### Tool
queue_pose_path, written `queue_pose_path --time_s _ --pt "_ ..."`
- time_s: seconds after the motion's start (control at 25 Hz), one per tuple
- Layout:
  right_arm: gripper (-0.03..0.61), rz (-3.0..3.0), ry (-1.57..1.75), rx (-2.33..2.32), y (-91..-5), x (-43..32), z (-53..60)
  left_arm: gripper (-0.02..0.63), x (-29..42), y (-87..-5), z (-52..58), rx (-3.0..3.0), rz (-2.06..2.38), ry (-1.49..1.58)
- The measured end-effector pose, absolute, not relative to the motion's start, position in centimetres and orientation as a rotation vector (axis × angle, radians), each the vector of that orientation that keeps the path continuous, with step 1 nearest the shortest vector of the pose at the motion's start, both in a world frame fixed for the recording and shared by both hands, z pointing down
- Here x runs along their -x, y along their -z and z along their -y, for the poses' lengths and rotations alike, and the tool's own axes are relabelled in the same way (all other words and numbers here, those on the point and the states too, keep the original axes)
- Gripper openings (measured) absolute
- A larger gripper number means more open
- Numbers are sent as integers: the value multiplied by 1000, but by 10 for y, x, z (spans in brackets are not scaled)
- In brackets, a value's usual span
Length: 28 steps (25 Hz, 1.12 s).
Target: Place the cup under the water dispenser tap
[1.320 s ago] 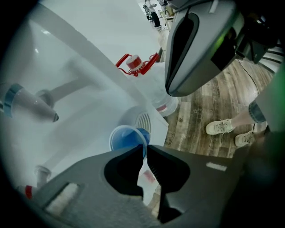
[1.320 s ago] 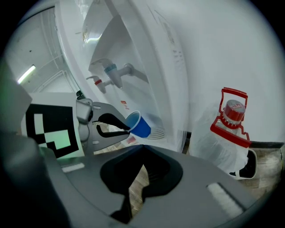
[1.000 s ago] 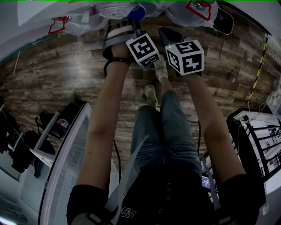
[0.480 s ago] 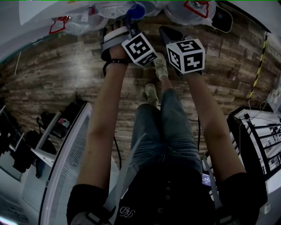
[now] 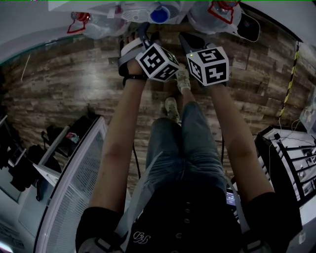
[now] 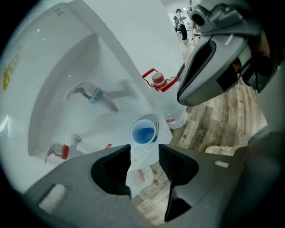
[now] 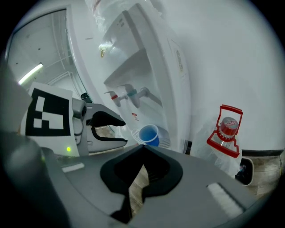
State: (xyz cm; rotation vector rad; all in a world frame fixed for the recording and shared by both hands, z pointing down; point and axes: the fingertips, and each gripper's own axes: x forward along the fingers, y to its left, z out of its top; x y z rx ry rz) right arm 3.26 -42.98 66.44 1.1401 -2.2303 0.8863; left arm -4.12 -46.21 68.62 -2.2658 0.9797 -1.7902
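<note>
The blue cup (image 6: pixel 144 132) stands upright on the white water dispenser's round drip tray (image 6: pixel 141 153), below the blue tap (image 6: pixel 95 95) and to the right of the red tap (image 6: pixel 62 151). My left gripper (image 6: pixel 144 153) hangs above and short of the cup. It is open and nothing is between its fingers. In the right gripper view the cup (image 7: pixel 149 133) shows just beyond my right gripper (image 7: pixel 141 150), which is shut and empty. In the head view both grippers (image 5: pixel 143 32) (image 5: pixel 190 42) point at the dispenser, and the cup (image 5: pixel 159 15) sits at the top edge.
A clear water bottle with a red handle (image 7: pixel 227 129) stands on the wood floor right of the dispenser (image 7: pixel 147 53). Another such bottle (image 5: pixel 96 24) lies left of it. A white rack (image 5: pixel 74 188) is at my left side, and the person's legs and shoes (image 5: pixel 170 106) are below.
The left gripper has opened and pulled up and back from the cup, which stays on the drip tray. The right gripper has risen a little too.
</note>
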Motion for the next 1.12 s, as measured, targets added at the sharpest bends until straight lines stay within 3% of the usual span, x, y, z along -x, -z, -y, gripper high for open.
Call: queue_pose_path --time_s 1.12 --pt "-5 2369 -761 -1219 -510 -6 348 184 53 -510 353 2702 -1373 1397"
